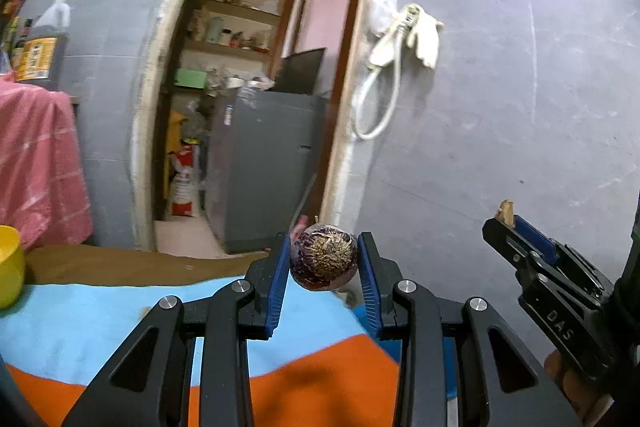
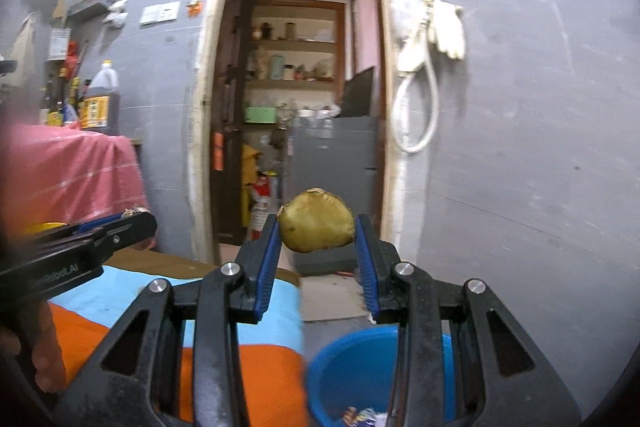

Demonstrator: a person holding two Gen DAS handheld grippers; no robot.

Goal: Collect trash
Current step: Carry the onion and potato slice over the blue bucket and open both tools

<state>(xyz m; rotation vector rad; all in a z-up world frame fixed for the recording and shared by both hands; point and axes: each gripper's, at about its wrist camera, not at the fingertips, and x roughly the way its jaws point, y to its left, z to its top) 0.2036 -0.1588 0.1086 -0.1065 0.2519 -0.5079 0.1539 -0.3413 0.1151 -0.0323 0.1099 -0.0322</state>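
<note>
Both grippers are loaded right now. The left gripper (image 1: 323, 267) has its jaws clamped on an onion end (image 1: 323, 259), purple skin with the dried root tuft facing the camera, held up in the air over the bench (image 1: 120, 327) with its blue and orange cloth. The right gripper (image 2: 316, 241) has its jaws pinched on a yellowish-green peel piece (image 2: 316, 225), also lifted clear.

The blue basin (image 2: 352, 371) sits down low just past the bench edge, right under the right gripper, with some wrapper scraps already in it. That looks like the trash spot to me.

My advice: drop the peel first since it's nearly overhead. Lower before letting go, as light scraps drift. Then bring the left one across over the basin, keeping the grippers apart so they don't knock together.
</note>
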